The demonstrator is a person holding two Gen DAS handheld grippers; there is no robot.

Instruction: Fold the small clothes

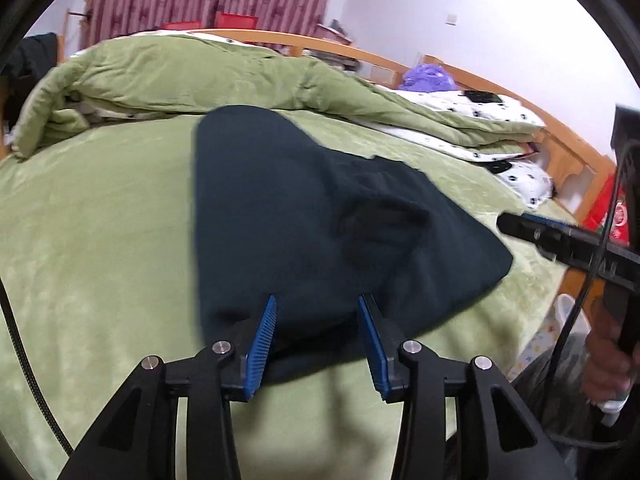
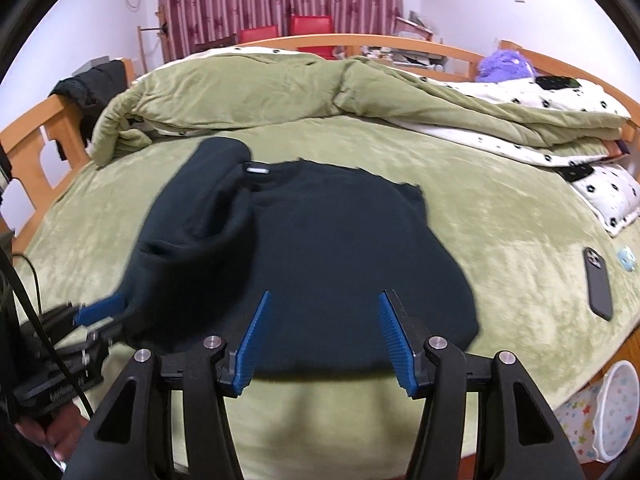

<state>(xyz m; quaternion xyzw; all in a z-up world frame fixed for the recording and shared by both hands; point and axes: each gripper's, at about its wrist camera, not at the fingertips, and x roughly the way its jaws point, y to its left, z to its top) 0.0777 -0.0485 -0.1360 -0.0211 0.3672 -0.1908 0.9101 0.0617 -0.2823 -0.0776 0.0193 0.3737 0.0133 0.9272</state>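
Note:
A dark navy garment (image 1: 288,216) lies spread on the green bed cover, partly folded, with its left part bunched over the body (image 2: 320,248). A small white label (image 2: 257,169) shows near its far edge. My left gripper (image 1: 318,304) is open, its blue pads hovering over the garment's near edge. My right gripper (image 2: 325,300) is open above the garment's near hem. The right gripper also shows at the right in the left wrist view (image 1: 516,224); the left gripper shows at lower left in the right wrist view (image 2: 100,310), by the bunched edge.
A rolled green quilt (image 2: 280,88) and spotted white bedding (image 2: 560,136) lie at the back. A black phone (image 2: 599,283) lies on the cover at right. The wooden bed frame (image 2: 36,140) rings the mattress. A patterned bin (image 2: 608,408) stands beside the bed.

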